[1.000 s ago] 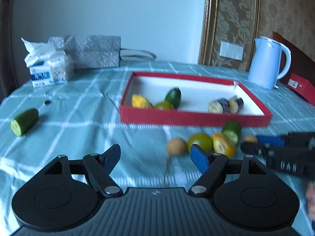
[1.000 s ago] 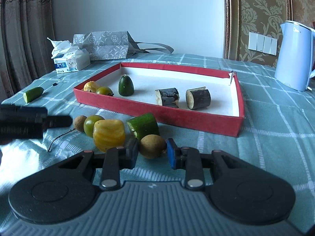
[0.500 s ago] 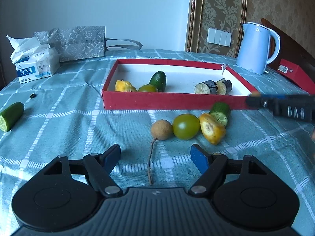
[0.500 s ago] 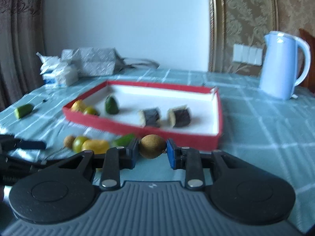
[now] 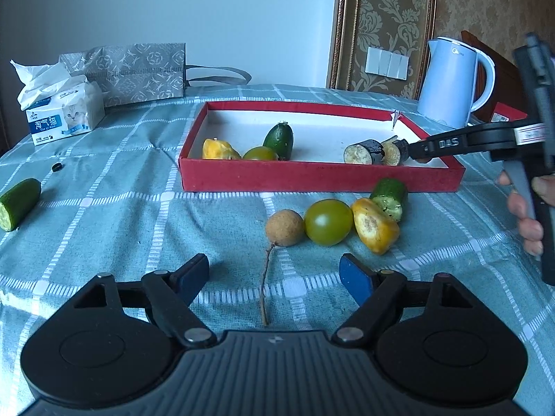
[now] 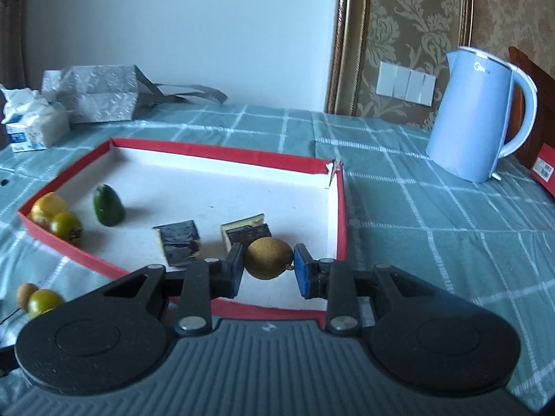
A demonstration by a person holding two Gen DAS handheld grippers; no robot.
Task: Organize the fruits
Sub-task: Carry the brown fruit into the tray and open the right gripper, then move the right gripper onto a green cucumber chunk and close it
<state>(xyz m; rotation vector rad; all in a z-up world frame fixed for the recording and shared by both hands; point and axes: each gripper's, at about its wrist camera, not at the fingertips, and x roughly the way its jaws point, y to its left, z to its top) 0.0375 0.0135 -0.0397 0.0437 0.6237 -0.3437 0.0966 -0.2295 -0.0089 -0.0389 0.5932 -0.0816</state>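
My right gripper (image 6: pixel 267 267) is shut on a brown longan (image 6: pixel 269 258) and holds it over the near right corner of the red tray (image 6: pixel 222 150). The tray holds a yellow piece (image 6: pixel 47 204), a green tomato (image 6: pixel 66 227), a cucumber end (image 6: pixel 108 205) and two eggplant chunks (image 6: pixel 178 242). My left gripper (image 5: pixel 274 275) is open and empty above the cloth. In front of it lie a longan with a stem (image 5: pixel 284 227), a green tomato (image 5: pixel 327 222), a yellow piece (image 5: pixel 374 230) and a cucumber chunk (image 5: pixel 390 197). The right gripper (image 5: pixel 416 152) reaches over the tray (image 5: pixel 312 176) from the right.
A cucumber half (image 5: pixel 17 202) lies at the far left of the checked tablecloth. A tissue pack (image 5: pixel 64 111) and a grey bag (image 5: pixel 135 72) stand at the back left. A blue kettle (image 6: pixel 480 114) and a red box (image 6: pixel 544 170) stand to the right.
My right gripper has lifted the longan off the cloth and carried it forward over the tray's near right corner. My left gripper has drawn back a little and stayed open.
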